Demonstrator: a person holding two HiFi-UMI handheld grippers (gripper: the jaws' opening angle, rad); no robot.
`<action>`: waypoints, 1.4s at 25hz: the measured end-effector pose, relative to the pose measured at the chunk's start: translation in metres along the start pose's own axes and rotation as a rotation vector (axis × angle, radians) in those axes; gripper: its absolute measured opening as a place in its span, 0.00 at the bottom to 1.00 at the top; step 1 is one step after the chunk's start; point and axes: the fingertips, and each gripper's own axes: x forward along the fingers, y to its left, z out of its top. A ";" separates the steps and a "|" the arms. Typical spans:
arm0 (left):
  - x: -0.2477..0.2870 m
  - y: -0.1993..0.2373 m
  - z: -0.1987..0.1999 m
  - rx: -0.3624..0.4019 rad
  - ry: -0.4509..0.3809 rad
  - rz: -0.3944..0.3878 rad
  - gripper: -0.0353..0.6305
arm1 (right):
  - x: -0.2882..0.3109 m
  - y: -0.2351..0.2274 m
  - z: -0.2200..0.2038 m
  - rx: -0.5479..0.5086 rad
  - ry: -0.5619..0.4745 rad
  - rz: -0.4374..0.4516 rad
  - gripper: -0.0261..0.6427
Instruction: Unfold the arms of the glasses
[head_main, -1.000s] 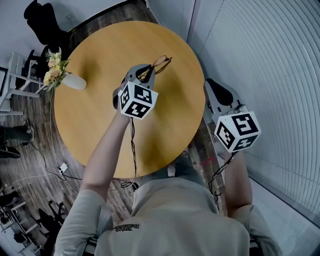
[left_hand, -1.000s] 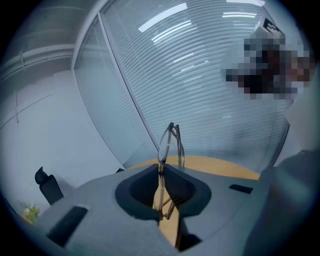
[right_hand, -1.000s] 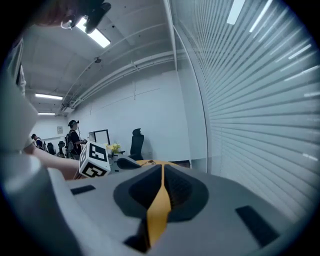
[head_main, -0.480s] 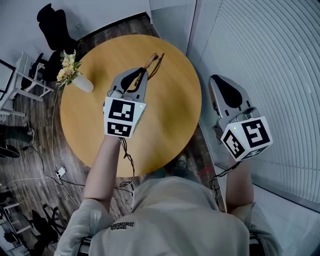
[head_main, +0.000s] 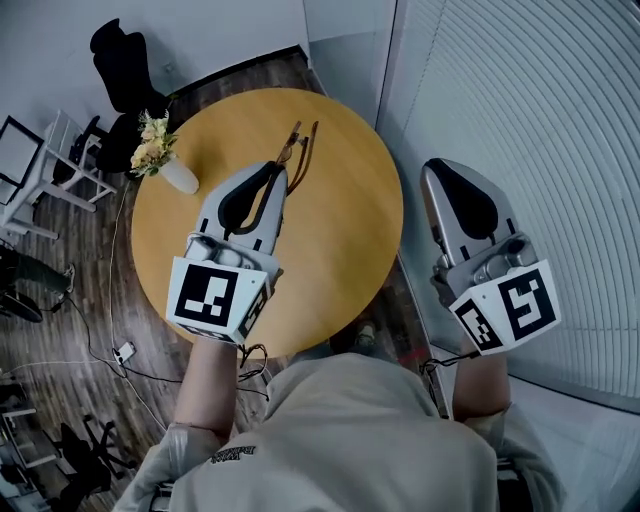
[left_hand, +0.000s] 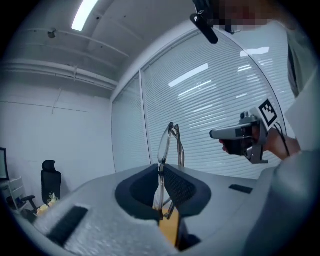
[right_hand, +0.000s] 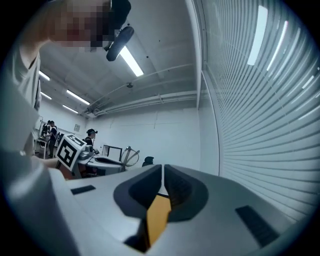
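Note:
My left gripper (head_main: 279, 172) is shut on a pair of thin-framed glasses (head_main: 298, 148) and holds them in the air above the round wooden table (head_main: 345, 250). In the left gripper view the glasses (left_hand: 169, 146) stand upright and edge-on between the pads, with their arms folded close against the frame. My right gripper (head_main: 433, 168) hangs to the right, past the table's edge, with its jaws together and nothing between them (right_hand: 163, 171). It also shows in the left gripper view, as the right gripper (left_hand: 241, 134) level with the glasses. The right gripper view shows the glasses (right_hand: 129, 156) far to the left.
A white vase of flowers (head_main: 162, 158) stands at the table's left edge. A black office chair (head_main: 122, 68) is behind it. A wall of window blinds (head_main: 540, 120) runs along the right. Cables lie on the wooden floor (head_main: 110, 340) at the left.
Both grippers have risen toward the head camera. The left one carried the glasses up from near the tabletop and rolled, so the glasses now show edge-on.

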 end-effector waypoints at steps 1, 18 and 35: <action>-0.009 -0.002 0.008 -0.012 -0.020 0.003 0.12 | -0.002 0.003 0.004 -0.005 -0.008 0.005 0.09; -0.058 -0.018 -0.004 -0.091 -0.105 0.023 0.12 | -0.016 0.033 -0.015 0.058 0.015 0.053 0.09; -0.070 -0.029 -0.024 -0.099 -0.063 0.003 0.12 | -0.019 0.049 -0.043 0.038 0.091 0.055 0.09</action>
